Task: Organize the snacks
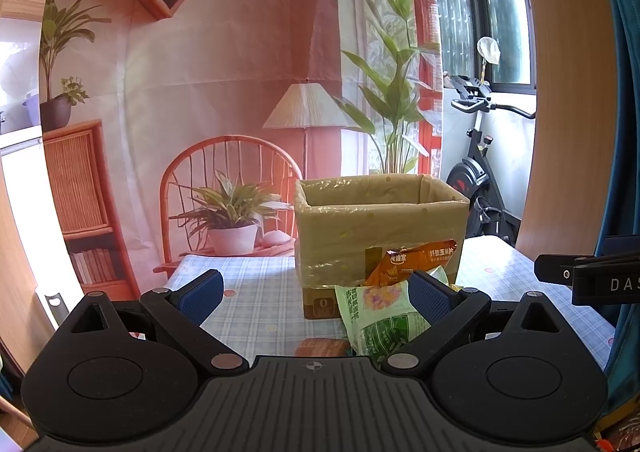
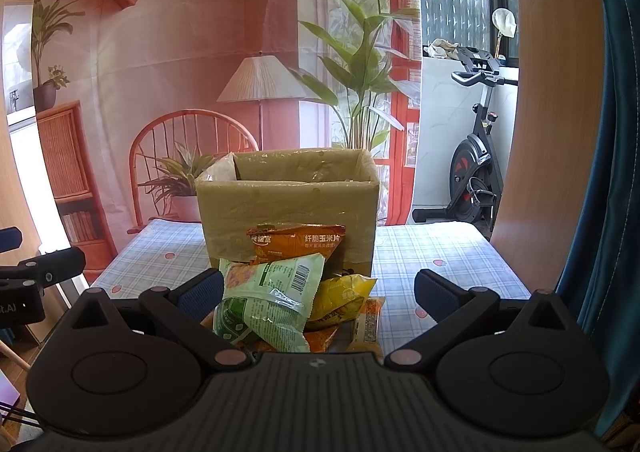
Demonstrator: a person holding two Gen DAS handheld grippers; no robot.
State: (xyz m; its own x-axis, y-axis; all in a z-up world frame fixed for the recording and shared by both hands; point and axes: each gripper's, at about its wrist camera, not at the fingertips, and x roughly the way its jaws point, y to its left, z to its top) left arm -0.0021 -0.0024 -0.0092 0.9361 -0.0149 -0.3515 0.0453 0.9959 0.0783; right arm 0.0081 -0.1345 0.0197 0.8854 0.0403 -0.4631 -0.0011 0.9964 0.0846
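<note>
Currently, no packet is held; the left claw [image 1: 316, 292] and right claw [image 2: 318, 290] are spread wide. Snack packets [image 2: 276, 292] remain piled on the counter [image 2: 440, 252] before the box [image 2: 288, 203]; sorting is judged barely begun.

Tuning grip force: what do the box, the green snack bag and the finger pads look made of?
Box: brown cardboard, apparently wrapped in clear film; glossy wrinkles show.
Green snack bag: thin glossy plastic film, crinkled, with a heat-sealed edge.
Finger pads: blue, fine-dotted texture, probably rubber, on matte black plastic fingers.
</note>
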